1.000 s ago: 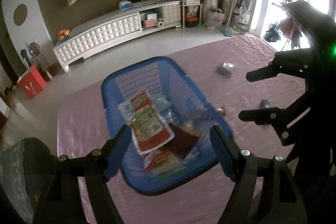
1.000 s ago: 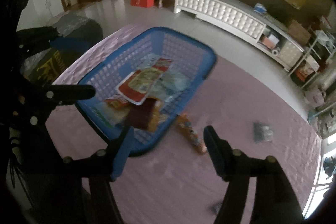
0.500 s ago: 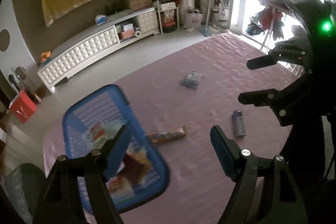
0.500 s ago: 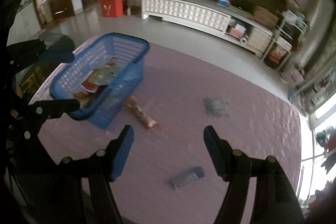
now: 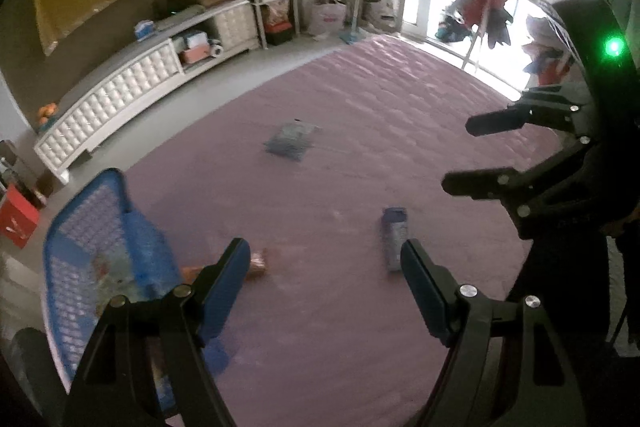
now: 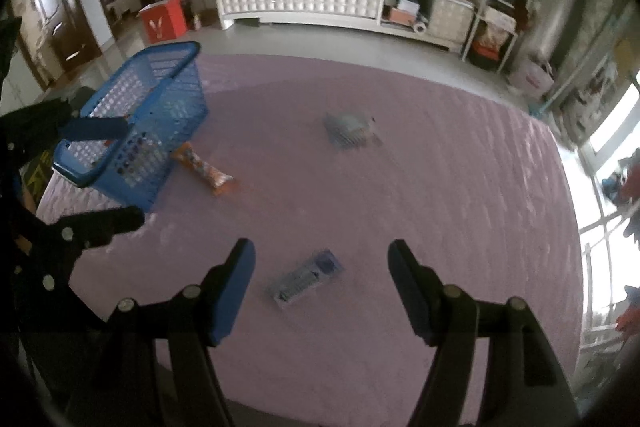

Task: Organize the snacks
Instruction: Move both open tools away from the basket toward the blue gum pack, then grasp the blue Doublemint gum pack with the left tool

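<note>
Partly done, judging by how things lie: blue basket [image 6: 132, 131] already holding several packets, standing at the left end of the pink-covered table [image 6: 440, 187]. Still loose on the cloth: an orange snack packet [image 6: 206, 171] just beside the basket's near wall, a grey-blue pouch [image 6: 350, 129] well out toward the middle, and a slim blue-grey packet [image 6: 306, 277] nearest the viewer. Three pickups left, at a guess. Left hand-held gripper [image 5: 326, 267] spread wide and empty, hovering above the cloth between the basket and the slim packet. Right hand-held gripper [image 6: 322, 269] likewise spread wide, empty, framing the slim blue-grey packet between its fingers but above it, not touching; probably the next thing to go in. From the left wrist view: a glimpse down into the basket [image 5: 100, 251] with blurred wrappers at the bottom, the orange packet [image 5: 256, 261] mostly hidden behind a finger, and the right gripper from the side with a green light lit on its body. From the right wrist view: the orange packet whole, the basket's outer mesh wall rather than its contents, and the left gripper's fingers at the frame's left edge.
</note>
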{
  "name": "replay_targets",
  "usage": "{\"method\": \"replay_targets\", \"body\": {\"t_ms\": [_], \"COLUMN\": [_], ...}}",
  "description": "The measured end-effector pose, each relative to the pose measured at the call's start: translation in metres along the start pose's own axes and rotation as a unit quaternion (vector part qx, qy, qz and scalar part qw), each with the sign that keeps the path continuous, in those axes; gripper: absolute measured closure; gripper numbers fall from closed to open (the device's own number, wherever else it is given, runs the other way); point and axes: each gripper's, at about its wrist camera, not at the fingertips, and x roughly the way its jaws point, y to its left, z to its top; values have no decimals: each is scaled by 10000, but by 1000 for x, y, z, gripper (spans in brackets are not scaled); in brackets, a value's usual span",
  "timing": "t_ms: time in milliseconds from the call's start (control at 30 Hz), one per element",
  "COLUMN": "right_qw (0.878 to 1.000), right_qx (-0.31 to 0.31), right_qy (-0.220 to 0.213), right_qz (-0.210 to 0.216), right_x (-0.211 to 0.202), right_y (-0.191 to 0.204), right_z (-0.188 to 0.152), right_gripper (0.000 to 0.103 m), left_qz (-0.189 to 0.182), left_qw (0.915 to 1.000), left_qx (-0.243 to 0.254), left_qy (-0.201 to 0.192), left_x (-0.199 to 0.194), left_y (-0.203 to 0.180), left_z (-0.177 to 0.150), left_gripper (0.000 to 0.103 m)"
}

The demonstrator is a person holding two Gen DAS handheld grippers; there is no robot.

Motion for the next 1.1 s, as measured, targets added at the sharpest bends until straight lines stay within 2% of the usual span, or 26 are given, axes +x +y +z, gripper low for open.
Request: {"method": "replay_targets", "body": {"t_ms": [367, 667, 833, 1067, 1100], "right_qw": [9980, 9957, 9949, 9918, 9921], "right_qx": [584, 927, 1013, 1274, 1249], "right_qy": [-222, 9, 32, 66, 68], "right_qz": [-71, -17, -16, 103, 98], "right_x": [9, 35, 44, 57, 58], "right_y": [-42, -66, -72, -75, -73], "right_z": [-48, -69, -76, -75, -75], "right_gripper": [30, 30, 30, 30, 30], "left_qz": [-271, -418, -223, -362, -356], "left_qw": [9985, 9955, 9946, 9931, 9928], "left_qx": [170, 345, 418, 240, 255], "left_qy": [437, 771, 924, 1086, 1112], "left_x": [64, 111, 136, 158, 161], "left_y": [-45, -72, -80, -77, -77], "left_z": [-3, -2, -1, 4, 4], "left_gripper": [27, 27, 28, 48, 55]}}
